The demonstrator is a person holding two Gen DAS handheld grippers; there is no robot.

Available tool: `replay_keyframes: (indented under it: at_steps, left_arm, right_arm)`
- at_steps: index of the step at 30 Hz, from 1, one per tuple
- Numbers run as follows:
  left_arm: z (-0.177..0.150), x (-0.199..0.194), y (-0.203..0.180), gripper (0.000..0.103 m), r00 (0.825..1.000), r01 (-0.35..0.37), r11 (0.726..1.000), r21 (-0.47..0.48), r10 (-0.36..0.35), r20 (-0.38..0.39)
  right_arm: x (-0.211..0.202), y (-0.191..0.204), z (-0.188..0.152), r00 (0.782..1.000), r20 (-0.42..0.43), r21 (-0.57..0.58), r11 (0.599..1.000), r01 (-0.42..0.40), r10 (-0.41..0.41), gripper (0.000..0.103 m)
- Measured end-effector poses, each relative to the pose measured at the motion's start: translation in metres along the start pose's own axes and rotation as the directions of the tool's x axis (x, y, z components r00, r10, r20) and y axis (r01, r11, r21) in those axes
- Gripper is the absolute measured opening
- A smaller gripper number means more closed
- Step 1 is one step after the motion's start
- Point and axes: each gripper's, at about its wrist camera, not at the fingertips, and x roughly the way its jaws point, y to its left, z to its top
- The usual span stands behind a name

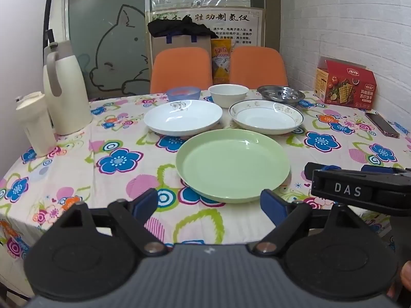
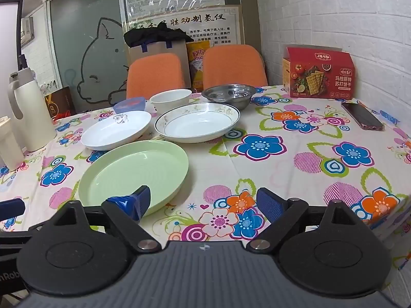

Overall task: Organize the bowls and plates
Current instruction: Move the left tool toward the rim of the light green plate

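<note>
A pale green plate (image 1: 232,164) (image 2: 133,173) lies nearest me on the flowered tablecloth. Behind it sit a plain white plate (image 1: 183,116) (image 2: 117,129) and a patterned-rim plate (image 1: 265,116) (image 2: 197,122). Further back stand a small blue bowl (image 1: 183,93) (image 2: 129,104), a white bowl (image 1: 228,95) (image 2: 170,100) and a steel bowl (image 1: 280,95) (image 2: 228,94). My left gripper (image 1: 209,204) hovers open just before the green plate's near rim, holding nothing. My right gripper (image 2: 205,200) is open over bare cloth to the right of the green plate, its left finger over the rim.
A cream thermos jug (image 1: 64,87) and a cream cup (image 1: 36,123) stand at the table's left. A red cracker box (image 2: 319,73) and a phone (image 2: 362,119) lie at the right by the brick wall. Two orange chairs (image 1: 181,68) stand behind the table.
</note>
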Motion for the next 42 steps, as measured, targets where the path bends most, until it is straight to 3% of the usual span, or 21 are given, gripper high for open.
replay_keyframes:
  at_steps: [31, 42]
  left_arm:
    - [0.004, 0.000, 0.005, 0.088, 1.000, 0.023, 0.999, -0.031, -0.023, 0.021]
    - [0.013, 0.014, 0.015, 0.088, 1.000, -0.004, 0.999, -0.043, 0.004, 0.007]
  right_arm:
    - [-0.002, 0.003, 0.002, 1.000, 0.006, 0.001, 1.000, -0.003, 0.003, 0.077]
    - [0.005, 0.001, 0.007, 1.000, 0.008, 0.025, 1.000, 0.005, -0.005, 0.077]
